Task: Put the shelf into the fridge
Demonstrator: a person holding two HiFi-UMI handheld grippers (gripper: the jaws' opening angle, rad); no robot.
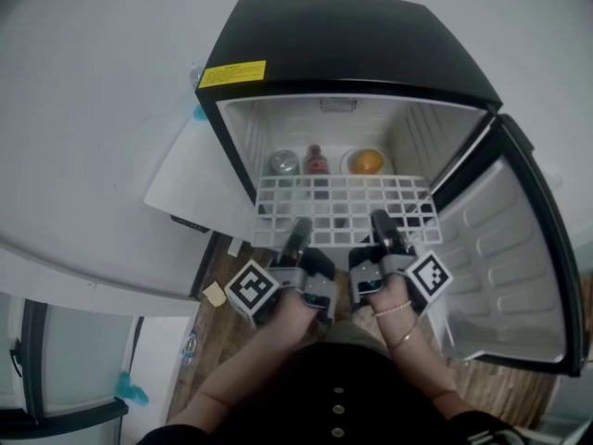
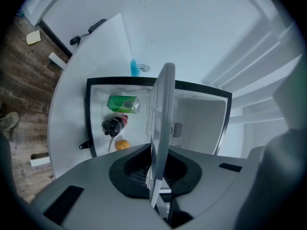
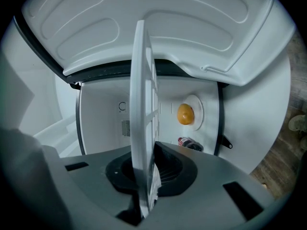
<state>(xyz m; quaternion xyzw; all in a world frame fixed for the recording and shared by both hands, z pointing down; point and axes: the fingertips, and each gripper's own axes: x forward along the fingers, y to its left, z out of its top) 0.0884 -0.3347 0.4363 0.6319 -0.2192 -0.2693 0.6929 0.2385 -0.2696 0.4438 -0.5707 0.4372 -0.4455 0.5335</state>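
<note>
Shelf [image 1: 345, 204] is being held at fridge [image 1: 352, 54] mouth, clamped by left tool [image 1: 297, 232] and right tool [image 1: 383, 226]; level push inward needed next.

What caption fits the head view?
Left gripper and right gripper hold a white grid shelf at the open black fridge.

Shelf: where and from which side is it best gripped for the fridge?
Grip the shelf by its near edge from the front, spaced apart, as the left gripper and right gripper do: the grid is flat, thin and level, with its far edge pointing into the fridge.
</note>
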